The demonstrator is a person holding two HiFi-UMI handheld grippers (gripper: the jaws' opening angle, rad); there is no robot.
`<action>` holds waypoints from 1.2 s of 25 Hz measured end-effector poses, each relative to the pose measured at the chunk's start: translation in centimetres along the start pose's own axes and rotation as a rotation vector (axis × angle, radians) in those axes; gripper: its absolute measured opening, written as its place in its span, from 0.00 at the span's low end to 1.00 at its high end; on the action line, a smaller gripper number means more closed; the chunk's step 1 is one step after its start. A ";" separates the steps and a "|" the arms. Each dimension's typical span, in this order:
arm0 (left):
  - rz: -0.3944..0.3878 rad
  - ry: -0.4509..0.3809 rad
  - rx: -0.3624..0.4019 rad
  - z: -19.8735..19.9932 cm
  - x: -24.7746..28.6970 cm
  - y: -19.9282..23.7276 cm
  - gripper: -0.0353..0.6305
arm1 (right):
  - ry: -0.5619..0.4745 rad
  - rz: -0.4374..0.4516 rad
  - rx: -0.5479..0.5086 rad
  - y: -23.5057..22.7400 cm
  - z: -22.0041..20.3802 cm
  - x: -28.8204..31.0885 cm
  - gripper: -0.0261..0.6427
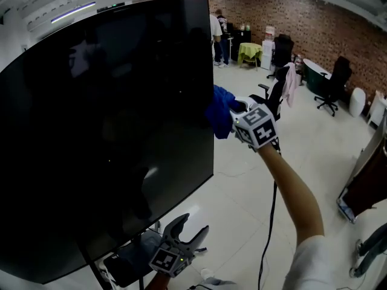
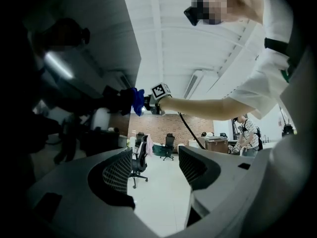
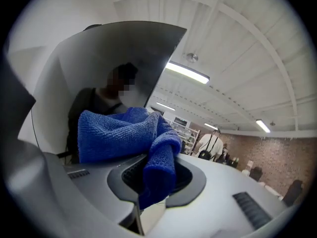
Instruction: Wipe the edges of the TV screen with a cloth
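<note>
Two office chairs [image 1: 331, 83] stand beyond TV [image 1: 109, 132] edge; right gripper [image 1: 234, 115] clamps cloth [image 1: 219, 110]

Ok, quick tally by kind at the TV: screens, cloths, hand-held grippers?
TV screen: 1
Blue cloth: 1
Hand-held grippers: 2 (left hand-held gripper, open; right hand-held gripper, shut on the blue cloth)
Total: 4
</note>
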State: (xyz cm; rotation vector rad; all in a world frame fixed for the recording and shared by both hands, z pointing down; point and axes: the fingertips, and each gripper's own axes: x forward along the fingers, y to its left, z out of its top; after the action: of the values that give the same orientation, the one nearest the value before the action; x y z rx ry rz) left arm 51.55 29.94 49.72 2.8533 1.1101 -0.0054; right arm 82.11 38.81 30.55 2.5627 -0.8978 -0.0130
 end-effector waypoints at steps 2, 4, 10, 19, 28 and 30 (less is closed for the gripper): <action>0.000 0.002 -0.016 -0.4 0.0 0.4 0.46 | 0.027 0.034 0.087 2.4 -4.4 0.9 0.16; 0.000 0.003 -0.024 -0.7 0.0 0.6 0.46 | 0.058 0.055 0.155 4.5 -9.1 1.9 0.16; 0.045 0.012 -0.024 -2.9 -1.1 1.1 0.46 | 0.164 0.083 0.335 10.0 -22.4 3.8 0.16; 0.114 0.043 -0.090 -3.4 -1.8 1.8 0.46 | 0.297 0.028 0.631 15.0 -35.0 4.2 0.16; 0.198 0.045 -0.065 -4.2 -4.8 3.3 0.46 | 0.340 -0.027 0.752 17.5 -38.3 2.2 0.16; 0.205 0.043 -0.078 -3.7 -5.5 3.3 0.46 | 0.343 -0.027 0.768 18.4 -38.3 1.8 0.16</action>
State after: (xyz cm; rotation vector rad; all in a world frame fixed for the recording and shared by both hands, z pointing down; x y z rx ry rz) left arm 49.66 24.11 53.81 2.8946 0.7998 0.1089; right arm 78.11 39.64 72.92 3.1029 -0.8356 0.8951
